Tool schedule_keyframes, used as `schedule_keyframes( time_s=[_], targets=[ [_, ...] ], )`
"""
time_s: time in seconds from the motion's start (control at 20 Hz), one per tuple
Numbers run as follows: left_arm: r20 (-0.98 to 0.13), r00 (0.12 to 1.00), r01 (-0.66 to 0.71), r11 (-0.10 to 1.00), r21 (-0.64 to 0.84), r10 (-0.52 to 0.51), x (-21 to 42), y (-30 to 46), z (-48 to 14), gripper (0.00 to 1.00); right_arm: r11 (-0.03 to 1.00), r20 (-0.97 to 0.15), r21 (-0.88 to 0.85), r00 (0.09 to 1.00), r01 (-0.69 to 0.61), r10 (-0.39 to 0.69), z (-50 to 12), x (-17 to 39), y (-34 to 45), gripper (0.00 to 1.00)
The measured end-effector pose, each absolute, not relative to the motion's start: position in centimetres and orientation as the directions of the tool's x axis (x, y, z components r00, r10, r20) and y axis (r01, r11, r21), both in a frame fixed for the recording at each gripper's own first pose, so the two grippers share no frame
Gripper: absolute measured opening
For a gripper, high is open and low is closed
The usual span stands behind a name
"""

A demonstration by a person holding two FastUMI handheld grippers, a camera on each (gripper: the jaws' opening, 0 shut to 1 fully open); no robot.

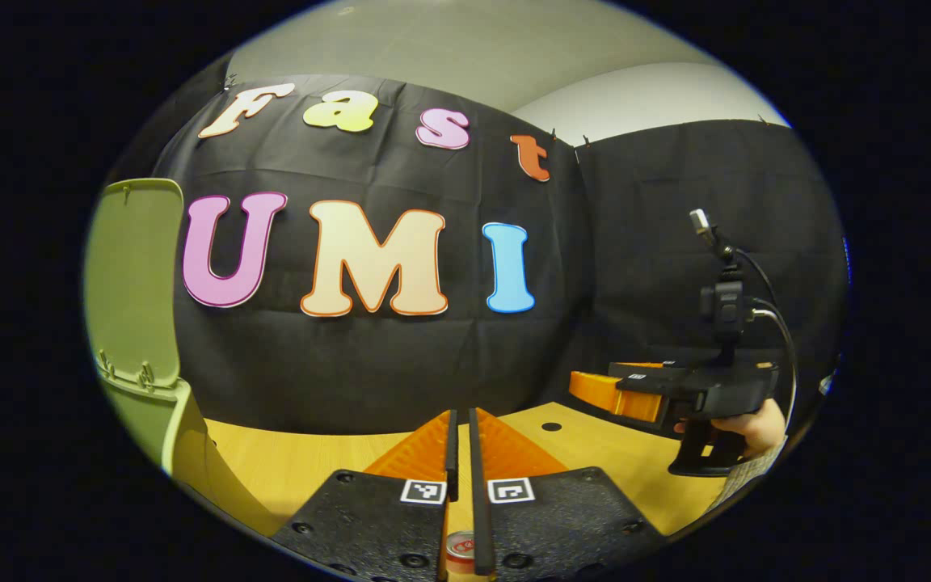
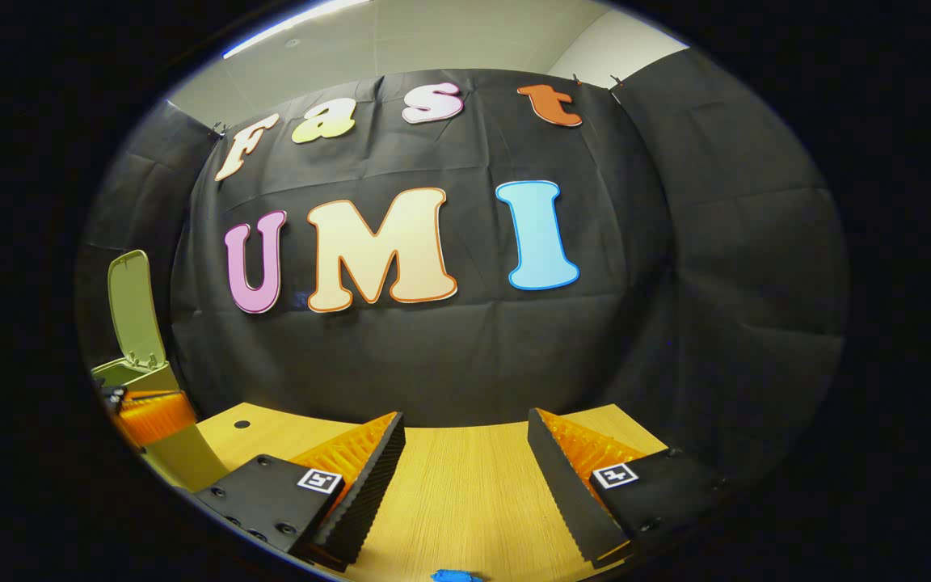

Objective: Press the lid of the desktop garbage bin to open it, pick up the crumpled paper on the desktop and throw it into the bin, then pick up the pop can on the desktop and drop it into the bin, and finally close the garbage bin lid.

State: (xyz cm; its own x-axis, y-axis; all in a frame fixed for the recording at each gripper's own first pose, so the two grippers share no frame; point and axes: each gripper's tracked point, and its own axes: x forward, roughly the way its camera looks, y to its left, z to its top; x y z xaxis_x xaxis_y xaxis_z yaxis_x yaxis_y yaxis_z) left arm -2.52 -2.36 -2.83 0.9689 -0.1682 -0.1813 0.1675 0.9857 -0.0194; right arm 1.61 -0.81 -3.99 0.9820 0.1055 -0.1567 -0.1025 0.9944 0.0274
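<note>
The garbage bin [image 1: 160, 420] stands at the left edge of the worktop [image 1: 336, 457], close to the black cloth wall, and its lid [image 1: 136, 279] is swung up and stands upright above the hinge. In the right gripper view the same bin [image 2: 138, 376] sits at the far left of the worktop [image 2: 457, 485] with the lid [image 2: 132, 307] raised.

In the left gripper view, the top of the pop can [image 1: 461, 546] shows at the very bottom, just behind the base of the fingers. The left gripper [image 1: 461, 440] has its fingers drawn almost together, with only a thin gap between them, and nothing between the tips; whether they touch the can lower down cannot be told. In the right gripper view it shows at the left edge, just beside the bin [image 2: 150, 412].

The right gripper [image 2: 465, 469] holds its fingers wide apart over bare wood, gripping nothing. In the left gripper view it shows off to the right [image 1: 595, 390], above the right edge of the worktop, held by a hand [image 1: 756, 428].

A small blue thing [image 2: 453, 575] lies at the near edge of the worktop; what it is cannot be told. A dark round hole [image 1: 551, 426] marks the wood toward the back.
</note>
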Motion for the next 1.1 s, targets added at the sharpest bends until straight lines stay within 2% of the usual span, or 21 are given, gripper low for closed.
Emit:
schedule_keyframes(
  time_s=[0.05,0.1,0.15,0.2,0.25,0.3,0.45,0.7,0.9,1.0,1.1],
  targets=[
    [-0.180,0.972,0.155,0.988,-0.010,-0.154,-2.2,-2.2,-3.0,0.10,0.995,-0.156,0.027,0.982,-0.101,0.104,-4.1,1.6,-0.9,0.96],
    [-0.166,0.976,0.144,0.989,-0.007,-0.144,-1.6,-2.0,-2.9,0.25,0.995,-0.155,0.028,0.983,-0.100,0.103,-4.2,1.7,-0.9,0.96],
    [-0.152,0.978,0.143,0.990,-0.010,-0.143,-1.3,-2.0,-2.7,0.30,0.995,-0.156,0.029,0.982,-0.099,0.103,-4.3,1.7,-1.0,0.96],
    [-0.141,0.979,0.145,0.989,-0.017,-0.146,-1.1,-2.0,-2.7,0.45,0.995,-0.158,0.029,0.982,-0.098,0.102,-4.3,1.7,-1.1,0.96],
    [-0.136,0.980,0.146,0.989,-0.027,-0.149,-1.0,-2.0,-2.7,0.53,0.995,-0.162,0.028,0.982,-0.094,0.097,-4.4,1.8,-1.2,0.96],
    [-0.126,0.981,0.146,0.989,-0.033,-0.149,-0.8,-1.9,-2.6,0.67,0.996,-0.164,0.025,0.982,-0.086,0.089,-4.5,2.0,-1.3,0.96],
    [-0.120,0.986,0.115,0.993,-0.011,-0.116,-0.7,-0.8,-2.3,0.83,0.997,-0.172,0.013,0.982,-0.078,0.079,-4.8,2.1,-1.2,0.96],
    [-0.136,0.984,0.114,0.993,-0.011,-0.115,-0.1,-0.9,-3.2,0.85,0.996,-0.220,0.001,0.972,-0.087,0.085,-5.8,1.6,-1.6,0.96],
    [-0.138,0.983,0.117,0.993,-0.016,-0.118,-0.1,-0.7,-3.2,0.85,0.981,-0.244,-0.010,0.952,-0.192,0.184,-6.5,-1.5,-0.5,0.96],
    [-0.128,0.984,0.119,0.993,-0.016,-0.120,-0.2,-0.7,-2.9,0.84,0.964,-0.296,-0.068,0.928,-0.256,0.226,-7.8,-2.6,0.1,0.96],
    [-0.120,0.987,0.109,0.994,-0.014,-0.109,-0.2,-0.2,-2.6,0.84,0.940,-0.396,-0.121,0.884,-0.320,0.250,-10.7,-4.1,0.6,0.96]
  ],
)
